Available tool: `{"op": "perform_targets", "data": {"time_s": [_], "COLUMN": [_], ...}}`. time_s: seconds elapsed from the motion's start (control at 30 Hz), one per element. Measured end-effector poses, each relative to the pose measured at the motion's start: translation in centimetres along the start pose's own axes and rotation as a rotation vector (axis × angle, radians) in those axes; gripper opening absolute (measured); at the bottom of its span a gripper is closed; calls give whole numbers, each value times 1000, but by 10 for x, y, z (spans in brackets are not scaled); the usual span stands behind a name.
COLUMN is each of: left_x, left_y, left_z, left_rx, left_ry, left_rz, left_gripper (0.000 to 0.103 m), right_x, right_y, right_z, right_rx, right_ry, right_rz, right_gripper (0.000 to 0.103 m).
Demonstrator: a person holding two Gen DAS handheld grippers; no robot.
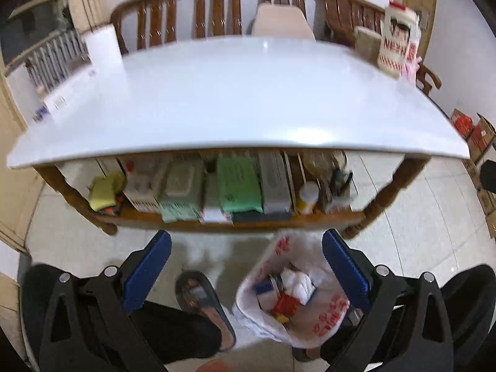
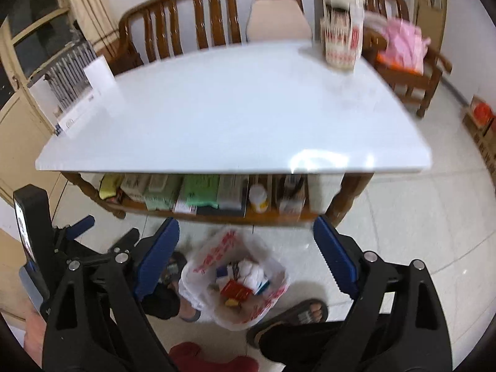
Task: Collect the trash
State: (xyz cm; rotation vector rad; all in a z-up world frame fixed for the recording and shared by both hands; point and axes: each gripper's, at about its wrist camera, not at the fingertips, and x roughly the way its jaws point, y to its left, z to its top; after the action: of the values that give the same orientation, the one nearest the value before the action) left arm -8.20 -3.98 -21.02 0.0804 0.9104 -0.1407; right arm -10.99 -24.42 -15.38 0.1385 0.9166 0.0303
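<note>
A white plastic trash bag (image 1: 325, 319) with red print stands open on the floor between the person's feet; it also shows in the right wrist view (image 2: 266, 300). Inside lie crumpled white tissue (image 1: 297, 282), a red wrapper (image 1: 285, 305) and small boxes. My left gripper (image 1: 246, 248) is open and empty, held above the floor in front of the table, with the bag under its right finger. My right gripper (image 2: 246, 232) is open and empty, above the bag. The left gripper's body shows at the left of the right wrist view (image 2: 77, 226).
A white-topped wooden table (image 1: 232, 99) stands ahead, with a red-and-white carton (image 1: 398, 43) at its far right and a white box (image 1: 62, 99) at its left edge. Its lower shelf (image 1: 217, 217) is packed with packets and bottles. A wooden bench (image 2: 192, 21) and chair stand behind. Cardboard boxes (image 1: 477, 142) line the right wall.
</note>
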Motion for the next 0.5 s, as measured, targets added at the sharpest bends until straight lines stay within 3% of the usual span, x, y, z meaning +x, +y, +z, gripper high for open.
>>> {"op": "perform_targets", "data": {"time_s": [0.33,0.5], "left_x": [-65,-89], "left_y": [28,38], "left_z": [53,69], "left_rx": [-24,-40], "left_ry": [-147,-192], "left_rz": [60,77], "left_gripper": [95,95], "right_x": [-58,-78], "right_y": [18,20], "right_z": [29,34], "right_rx": [-59,-58], "right_ry": [-139,-219], "right_rz": [-48,-102], "right_gripper": [87,95]}}
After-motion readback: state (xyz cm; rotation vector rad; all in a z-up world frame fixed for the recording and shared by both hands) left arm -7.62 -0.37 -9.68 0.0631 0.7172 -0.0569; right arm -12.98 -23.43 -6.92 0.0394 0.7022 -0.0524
